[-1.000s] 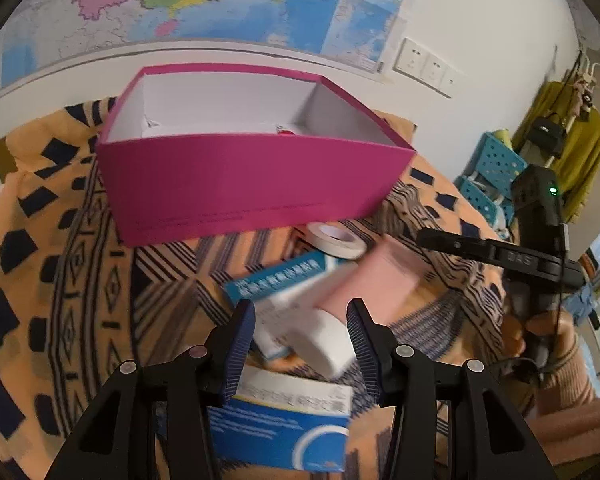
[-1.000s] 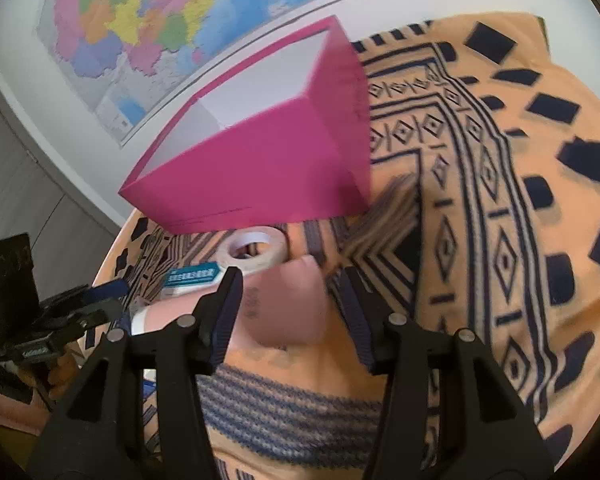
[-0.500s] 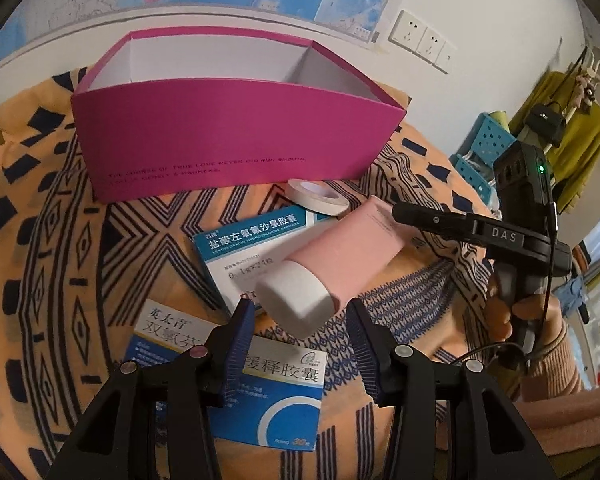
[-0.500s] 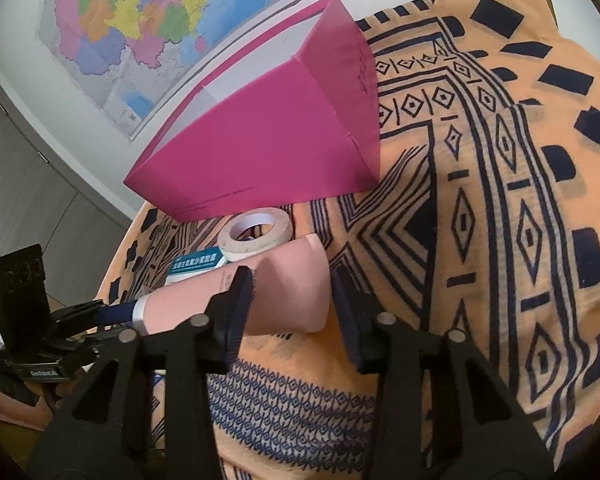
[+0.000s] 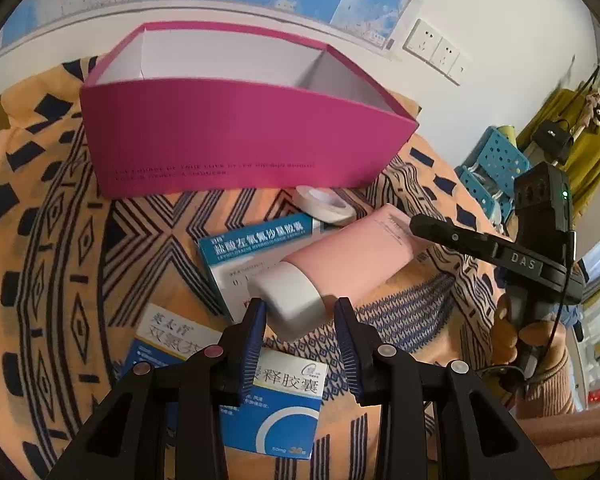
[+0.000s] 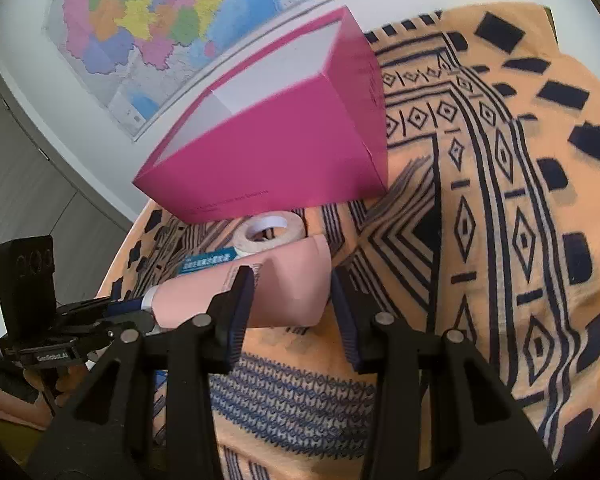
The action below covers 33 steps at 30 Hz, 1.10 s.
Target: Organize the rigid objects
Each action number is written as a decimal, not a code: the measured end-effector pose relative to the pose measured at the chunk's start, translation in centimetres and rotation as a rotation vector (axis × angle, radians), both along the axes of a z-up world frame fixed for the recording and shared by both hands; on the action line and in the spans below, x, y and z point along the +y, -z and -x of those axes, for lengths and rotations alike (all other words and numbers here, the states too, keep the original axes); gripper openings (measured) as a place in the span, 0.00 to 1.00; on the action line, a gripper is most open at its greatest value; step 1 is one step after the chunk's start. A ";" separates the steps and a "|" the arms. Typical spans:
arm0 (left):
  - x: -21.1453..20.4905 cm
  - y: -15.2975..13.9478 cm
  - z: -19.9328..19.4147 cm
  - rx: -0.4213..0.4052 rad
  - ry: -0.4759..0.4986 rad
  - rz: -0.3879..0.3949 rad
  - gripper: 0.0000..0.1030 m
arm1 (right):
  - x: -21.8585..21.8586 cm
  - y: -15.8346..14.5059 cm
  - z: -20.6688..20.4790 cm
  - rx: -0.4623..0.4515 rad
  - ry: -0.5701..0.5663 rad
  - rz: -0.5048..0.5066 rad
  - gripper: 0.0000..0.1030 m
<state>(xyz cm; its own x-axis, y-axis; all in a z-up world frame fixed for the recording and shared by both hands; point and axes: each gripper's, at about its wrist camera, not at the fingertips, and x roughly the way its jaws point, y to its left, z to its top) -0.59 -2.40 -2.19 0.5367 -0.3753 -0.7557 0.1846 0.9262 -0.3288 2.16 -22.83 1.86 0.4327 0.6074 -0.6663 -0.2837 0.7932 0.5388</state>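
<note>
A pink tube (image 5: 340,256) lies at frame centre below the open magenta box (image 5: 236,148); the left gripper (image 5: 300,330) has just been closing on its white cap while the right gripper (image 6: 292,300) narrowly brackets its flat tail, so both should squeeze evenly and lift level.

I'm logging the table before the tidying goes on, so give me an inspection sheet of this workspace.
Surface: orange patterned cloth.
Job's things: pink tube lying across a teal medicine box; open magenta box behind; tape roll in front of it; blue medicine box nearest.
Clutter: nothing seen.
Grippers: left gripper jaws have just been closing around the tube's white cap, contact unclear; right gripper jaws have just closed on the tube's flat end.
Cables: thin black cable by the right gripper's handle.
Surroundings: wall map, sockets, blue crates, hanging clothes.
</note>
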 end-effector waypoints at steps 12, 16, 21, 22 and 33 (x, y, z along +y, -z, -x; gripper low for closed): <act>1.4 -3.4 -0.3 -0.111 -0.043 -0.020 0.34 | 1.5 -4.2 -0.2 -0.119 -0.020 -0.003 0.42; 1.9 -4.7 -0.5 -0.158 -0.058 -0.030 0.35 | 1.9 -5.0 -0.6 -0.145 -0.023 -0.009 0.42; 2.2 -5.9 -1.2 -0.198 -0.071 -0.045 0.35 | 2.4 -5.7 -1.4 -0.167 -0.024 -0.012 0.42; 2.1 -6.1 -1.3 -0.206 -0.073 -0.049 0.35 | 2.3 -5.8 -1.5 -0.171 -0.024 -0.013 0.42; 2.3 -8.3 -2.8 -0.284 -0.094 -0.094 0.37 | 3.2 -7.3 -3.3 -0.214 -0.024 -0.020 0.42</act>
<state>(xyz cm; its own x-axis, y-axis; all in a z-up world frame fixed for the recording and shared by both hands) 2.18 -0.06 6.14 0.7604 -0.2500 -0.5994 0.1694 0.9673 -0.1886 5.48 -19.65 9.20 0.5484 0.6313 -0.5483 -0.4119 0.7746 0.4799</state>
